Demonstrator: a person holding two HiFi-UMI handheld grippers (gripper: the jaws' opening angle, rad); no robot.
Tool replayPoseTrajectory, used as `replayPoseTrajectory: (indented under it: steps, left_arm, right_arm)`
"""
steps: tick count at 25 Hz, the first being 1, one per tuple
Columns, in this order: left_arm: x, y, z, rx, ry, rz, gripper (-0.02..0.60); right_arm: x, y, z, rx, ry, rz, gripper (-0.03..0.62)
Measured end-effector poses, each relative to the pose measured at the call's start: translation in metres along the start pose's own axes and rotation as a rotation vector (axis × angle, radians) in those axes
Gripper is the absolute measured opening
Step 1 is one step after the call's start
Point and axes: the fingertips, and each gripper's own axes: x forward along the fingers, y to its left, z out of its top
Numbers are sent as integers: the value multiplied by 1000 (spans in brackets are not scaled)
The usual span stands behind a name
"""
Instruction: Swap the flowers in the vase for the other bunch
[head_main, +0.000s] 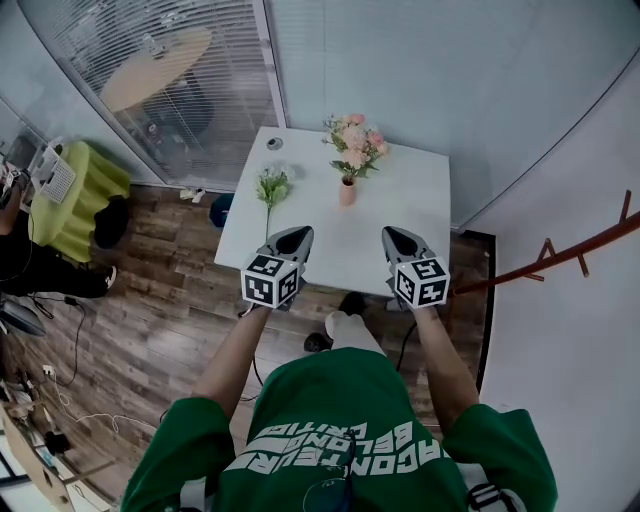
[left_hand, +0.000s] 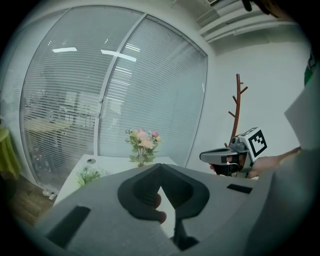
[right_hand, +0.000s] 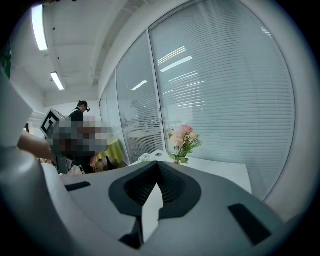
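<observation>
- The loose bunch (head_main: 270, 186), green with small white heads, lies flat on the left part of the white table (head_main: 420, 200). Its stem points toward the person and it lies well apart from the vase.
- The left gripper (head_main: 302, 235) hovers over the near edge of the table, just nearer than that stem. Its jaws are pressed together at the tips with nothing between them.
- The small vase (head_main: 347, 192) stands upright near the middle of the table and holds the pink flowers (head_main: 353, 140).
- The right gripper (head_main: 393, 235) hovers level with the left one, nearer than the vase and a little to its right. Its jaws are likewise closed and empty.
- Pink flowers in the vase and a green bunch on the table fit two stages. The pink bunch may be the one due to come out, or it may be the one just put in. The pictures do not settle which, so no particular reach is called for.
- For handling, the vase looks narrow and top-heavy under its wide spray, so any pull or push on the stems would probably tip it. A hold low on the body would steady it while stems travel straight along the neck.
- The thin stems look easy to crush or bend. A grip low on them, below the heads, looks safest.
</observation>
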Motion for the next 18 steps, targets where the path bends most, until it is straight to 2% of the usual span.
replayPoseTrajectory:
  steps: [18]
  left_arm:
    - [-1,-1,-7,-18,-5,13,3]
  right_arm:
    - [-3,-1,-10,-10,29,10,14]
